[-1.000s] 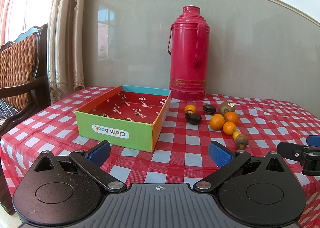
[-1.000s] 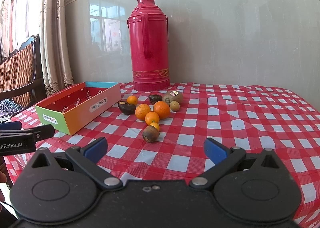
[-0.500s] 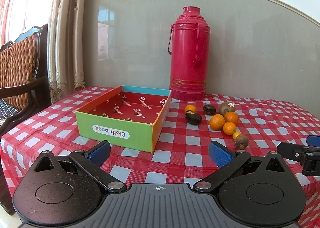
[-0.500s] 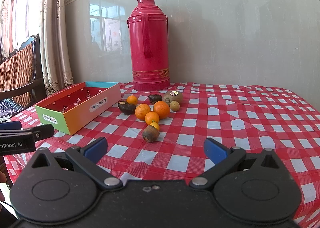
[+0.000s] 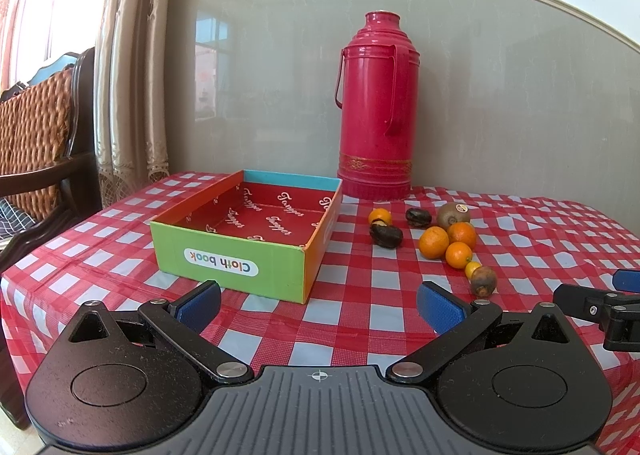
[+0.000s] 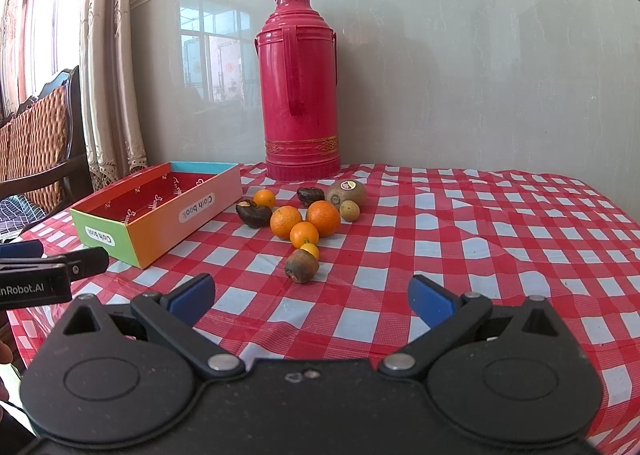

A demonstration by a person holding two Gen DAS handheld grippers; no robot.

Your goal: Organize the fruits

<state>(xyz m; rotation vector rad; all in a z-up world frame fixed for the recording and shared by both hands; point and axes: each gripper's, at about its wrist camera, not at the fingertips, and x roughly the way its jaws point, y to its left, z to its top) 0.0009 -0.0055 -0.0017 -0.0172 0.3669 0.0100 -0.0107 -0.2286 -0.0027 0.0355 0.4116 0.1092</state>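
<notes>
Several fruits lie in a cluster on the checked tablecloth: oranges [image 6: 285, 221] [image 5: 433, 242], a kiwi [image 6: 346, 192] [image 5: 453, 214], dark brown fruits [image 6: 253, 210] [image 5: 386, 235] and a brownish round fruit [image 6: 301, 271] [image 5: 483, 280] nearest me. An open "Cloth book" cardboard box [image 5: 224, 255] [image 6: 160, 229] with a red inside stands left of them, with nothing in it. My left gripper [image 5: 318, 301] is open, low over the table in front of the box. My right gripper [image 6: 310, 297] is open just short of the brownish fruit. Neither holds anything.
A tall red thermos flask [image 5: 376, 107] [image 6: 302, 91] stands at the back against the wall. A wicker-backed wooden chair [image 5: 36, 143] and curtains are on the left past the table edge. The tablecloth [image 6: 500, 239] stretches to the right of the fruits.
</notes>
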